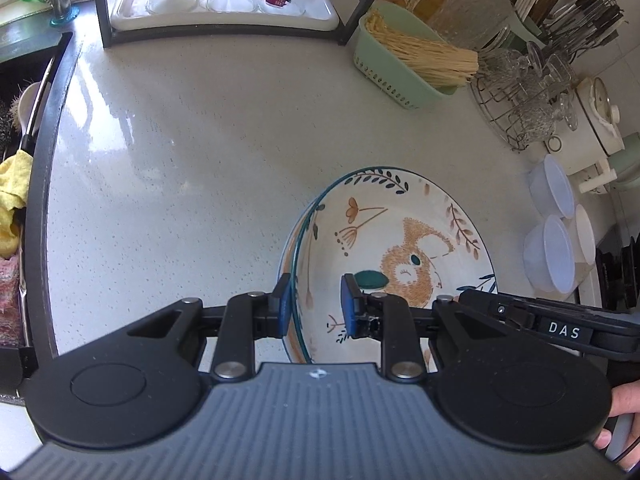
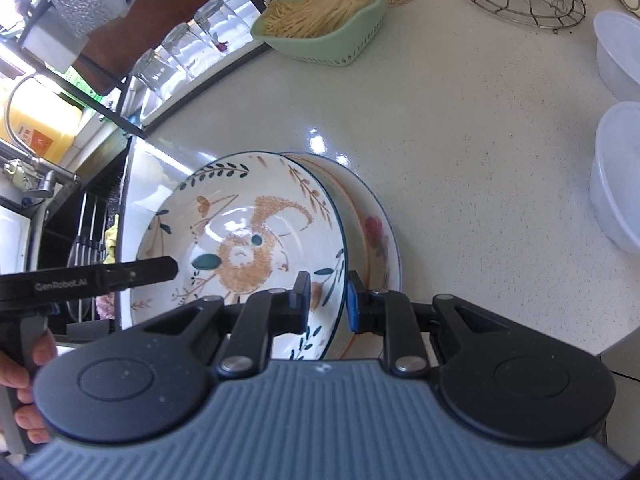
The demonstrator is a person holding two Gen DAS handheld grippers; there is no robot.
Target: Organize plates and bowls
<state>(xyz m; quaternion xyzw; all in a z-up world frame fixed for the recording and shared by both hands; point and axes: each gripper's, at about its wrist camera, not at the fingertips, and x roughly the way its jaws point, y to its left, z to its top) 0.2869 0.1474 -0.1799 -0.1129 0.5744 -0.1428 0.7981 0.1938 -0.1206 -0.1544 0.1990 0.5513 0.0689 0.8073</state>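
Presently, one squirrel-patterned plate (image 1: 400, 248) is gripped at opposite rims by two tools over a pale speckled desk (image 1: 200, 168). The left tool (image 1: 316, 304) is narrowed on the plate's left rim, one blue pad outside the edge and one inside over the painted face. The right tool (image 2: 330, 300) is likewise closed on the right rim, its pads on either side of the dark-lined edge. A second plate (image 2: 376, 232), with a red flower motif, lies on the desk directly beneath, showing past the upper plate's right side; whether the two touch cannot be told. Further items are recorded on the desk: a green basket (image 1: 392, 68) of pale sticks at the back, a wire rack (image 1: 520, 92) of glassware beside it, three clear lidded tubs (image 1: 552, 252) at the right edge, and a white tray (image 1: 224, 12) carrying upturned glasses under a dark frame. A sink (image 1: 16, 160) with a yellow cloth is seen at the far left. A hand (image 2: 24, 360) is seen on the left tool's grip.
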